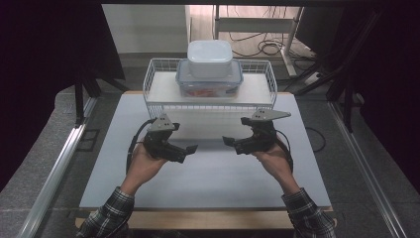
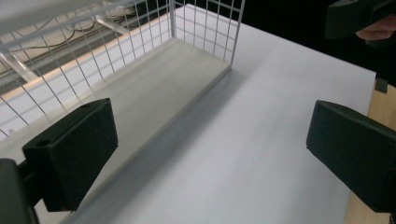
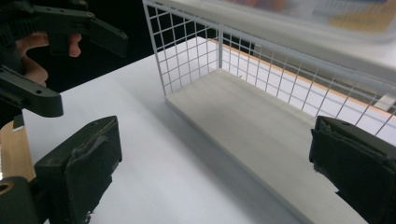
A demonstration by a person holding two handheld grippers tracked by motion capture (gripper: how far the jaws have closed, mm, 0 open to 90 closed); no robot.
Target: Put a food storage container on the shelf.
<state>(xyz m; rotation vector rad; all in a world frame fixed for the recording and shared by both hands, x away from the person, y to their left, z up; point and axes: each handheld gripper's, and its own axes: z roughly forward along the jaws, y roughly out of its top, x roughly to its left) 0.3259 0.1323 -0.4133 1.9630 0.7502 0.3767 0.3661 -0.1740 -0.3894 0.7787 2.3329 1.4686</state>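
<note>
**Both grippers parked ahead of the rack, nothing held**

Left gripper (image 1: 192, 148) and right gripper (image 1: 228, 141) hovered over the white mat (image 1: 208, 178), jaws spread, empty. Stacked containers (image 1: 210, 69) sat atop the wire rack (image 1: 157, 74), well apart. Likely target: the upper white box (image 1: 210, 57), though unclear. Best approach: level, both sides, squeeze evenly.

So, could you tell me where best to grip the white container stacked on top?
Probably by the two short sides of the white container, one open gripper per side: left gripper from its left, right gripper from its right. It sits loose atop the clear lidded box on the wire shelf, sides exposed.
</note>
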